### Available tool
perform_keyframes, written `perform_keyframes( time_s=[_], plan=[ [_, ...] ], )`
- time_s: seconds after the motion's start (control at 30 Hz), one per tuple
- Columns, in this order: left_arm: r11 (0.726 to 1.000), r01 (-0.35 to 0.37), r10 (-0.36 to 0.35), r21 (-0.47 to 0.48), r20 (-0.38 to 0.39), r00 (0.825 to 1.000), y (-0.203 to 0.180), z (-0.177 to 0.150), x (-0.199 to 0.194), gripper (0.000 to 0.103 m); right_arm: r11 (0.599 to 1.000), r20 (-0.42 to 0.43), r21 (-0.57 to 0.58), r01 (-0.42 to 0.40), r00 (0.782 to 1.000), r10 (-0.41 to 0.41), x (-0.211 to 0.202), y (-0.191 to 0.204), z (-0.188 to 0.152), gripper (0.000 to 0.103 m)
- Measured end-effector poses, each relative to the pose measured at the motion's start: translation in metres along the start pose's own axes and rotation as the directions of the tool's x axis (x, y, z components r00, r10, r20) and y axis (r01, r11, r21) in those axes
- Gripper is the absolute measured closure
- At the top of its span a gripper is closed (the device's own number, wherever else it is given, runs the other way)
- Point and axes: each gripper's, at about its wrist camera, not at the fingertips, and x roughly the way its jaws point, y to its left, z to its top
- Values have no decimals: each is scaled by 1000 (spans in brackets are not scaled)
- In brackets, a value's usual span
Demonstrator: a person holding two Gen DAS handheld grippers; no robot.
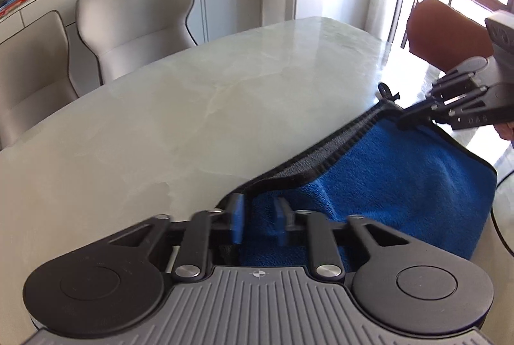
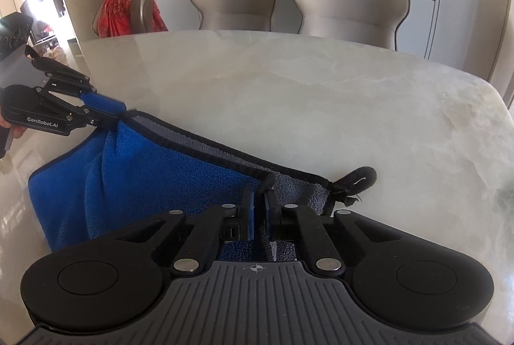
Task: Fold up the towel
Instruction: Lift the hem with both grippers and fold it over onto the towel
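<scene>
Blue towel (image 2: 154, 171) held up over marble worktop (image 2: 321, 107), grey underside showing along far edge. Our left tongs (image 2: 109, 113) pinching one top corner, right tongs (image 2: 258, 210) pinching other, near hanging loop (image 2: 356, 179). Guessing we grip both corners so edge stays taut and lands square. Mid-fold or opening out, can't tell.

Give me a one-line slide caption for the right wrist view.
Right gripper and left gripper each pinch a corner of the blue towel, folding it over the marble table.
</scene>
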Motion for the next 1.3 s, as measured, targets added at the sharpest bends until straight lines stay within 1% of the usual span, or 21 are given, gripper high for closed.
perform_keyframes(
  time_s=[0.1, 0.2, 0.23, 0.3, 0.37, 0.43, 0.53, 0.6, 0.63, 0.67, 0.73, 0.77, 0.83, 0.9, 0.93, 0.97, 1.0, 1.07, 1.17, 1.23, 1.3],
  plan=[
    [999, -2, 2, -48, 13, 1000, 4, -2, -2, 97, 1000, 36, 18, 24, 999, -24, -7, -4, 4, 98],
    [996, -22, 25, -83, 25, 999, 10, -3, -5, 98, 997, 48, 58, 47, 998, -50, -10, -15, 8, 98],
    [995, -40, 43, -93, 28, 999, 13, -3, -6, 102, 996, 47, 66, 57, 997, -61, -9, -18, 8, 98],
    [990, -69, 73, -120, 29, 997, 18, -4, -6, 102, 994, 43, 83, 75, 996, -78, -7, -23, 7, 98],
    [985, -75, 80, -154, 27, 996, 24, -6, -6, 102, 991, 48, 116, 73, 996, -79, -5, -28, 4, 98],
    [985, -78, 82, -156, 22, 996, 25, -8, -3, 102, 988, 45, 135, 71, 996, -77, 0, -30, 1, 97],
    [989, -55, 59, -139, 27, 998, 23, -9, -2, 102, 984, 27, 176, 42, 999, -47, 6, -33, 0, 93],
    [990, -49, 53, -131, 29, 998, 21, -8, -3, 99, 982, 18, 188, 25, 999, -29, 9, -34, 1, 87],
    [991, -48, 52, -128, 27, 998, 21, -8, -3, 95, 983, 15, 184, 18, 1000, -21, 11, -34, 2, 80],
    [991, -46, 50, -129, 25, 998, 22, -7, -3, 94, 984, 12, 180, 11, 1000, -13, 12, -34, 3, 76],
    [989, -37, 41, -146, 18, 999, 25, -6, -1, 91, 985, 5, 173, -3, 1000, 2, 14, -34, 4, 76],
    [988, -35, 37, -152, 14, 999, 26, -6, 0, 87, 985, 2, 170, -10, 1000, 10, 15, -34, 5, 76],
    [987, -33, 34, -154, 7, 999, 26, -7, 2, 87, 986, -5, 163, -24, 1000, 25, 17, -34, 7, 76],
    [988, -37, 37, -149, -3, 999, 25, -9, 4, 88, 988, -7, 150, -28, 1000, 30, 18, -32, 8, 79],
    [989, -41, 40, -144, -8, 999, 24, -8, 6, 89, 990, -4, 141, -25, 1000, 26, 16, -31, 8, 90],
    [989, -44, 44, -138, -7, 999, 23, -8, 6, 96, 991, -1, 131, -21, 1000, 21, 15, -29, 8, 96],
    [990, -50, 49, -134, -5, 999, 22, -7, 5, 102, 991, 11, 132, -17, 1000, 16, 12, -29, 8, 96],
    [989, -66, 67, -134, -3, 998, 22, -7, 3, 102, 991, 36, 136, -9, 999, 4, 6, -30, 9, 97],
    [980, -92, 94, -177, 5, 996, 28, -5, -2, 103, 990, 75, 143, 2, 997, -13, -4, -31, 11, 97],
    [976, -92, 100, -196, 33, 994, 31, -6, -9, 103, 987, 93, 157, 12, 995, -27, -7, -34, 12, 97],
    [974, -109, 120, -201, 43, 992, 34, -6, -12, 103, 985, 107, 174, 19, 994, -38, -9, -38, 12, 97]
  ],
)
